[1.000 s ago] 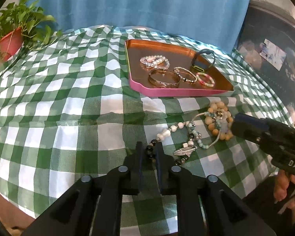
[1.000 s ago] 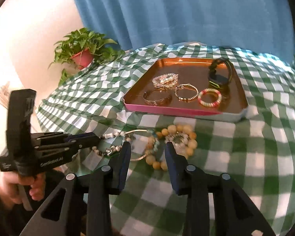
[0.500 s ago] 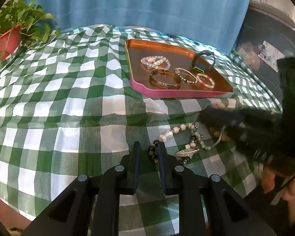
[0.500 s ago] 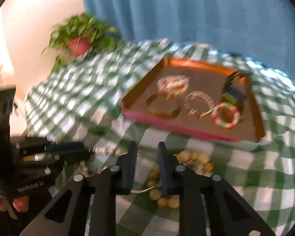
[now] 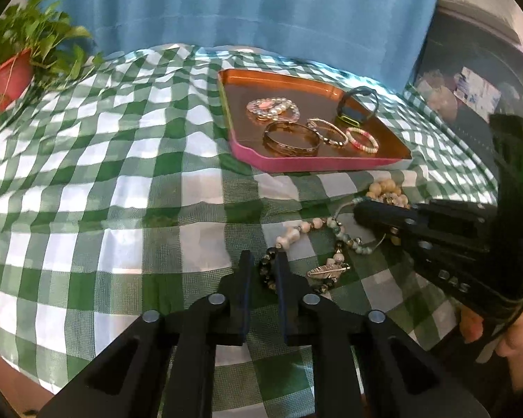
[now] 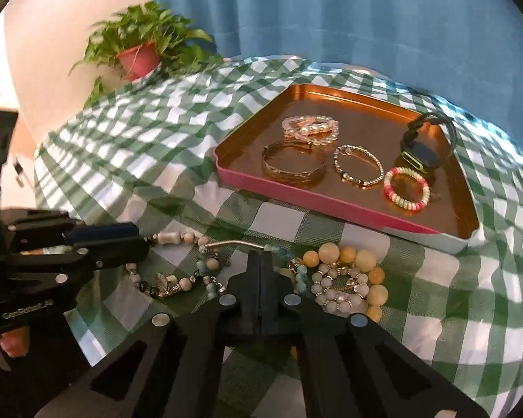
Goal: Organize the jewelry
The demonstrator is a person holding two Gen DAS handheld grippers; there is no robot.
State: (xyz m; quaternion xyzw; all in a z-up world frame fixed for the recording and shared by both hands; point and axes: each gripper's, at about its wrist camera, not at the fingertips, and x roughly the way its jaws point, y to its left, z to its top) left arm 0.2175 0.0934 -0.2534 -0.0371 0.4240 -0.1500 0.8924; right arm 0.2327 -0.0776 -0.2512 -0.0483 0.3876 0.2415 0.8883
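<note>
A tangle of beaded necklaces (image 5: 331, 244) (image 6: 198, 271) lies on the green checked cloth before a pink tray (image 5: 296, 163) (image 6: 317, 205). The tray holds a pearl bracelet (image 6: 310, 129), a gold bangle (image 6: 293, 165), a chain bracelet (image 6: 357, 167), a pink bead bracelet (image 6: 406, 188) and a black watch (image 6: 425, 142). My left gripper (image 5: 263, 261) is shut on the dark-bead end of the necklace; it also shows in the right wrist view (image 6: 136, 240). My right gripper (image 6: 259, 261) is shut, its tips at the silver tube of the necklace beside the yellow bead bracelet (image 6: 352, 268).
A potted plant (image 5: 14, 69) (image 6: 139, 55) stands at the table's far left. A blue curtain (image 5: 244, 10) hangs behind. The cloth is wrinkled left of the tray. A dark cabinet (image 5: 470, 80) stands at the right.
My right gripper has gone from open to shut and moved left over the tangle. My left gripper stays shut on the dark beads.
</note>
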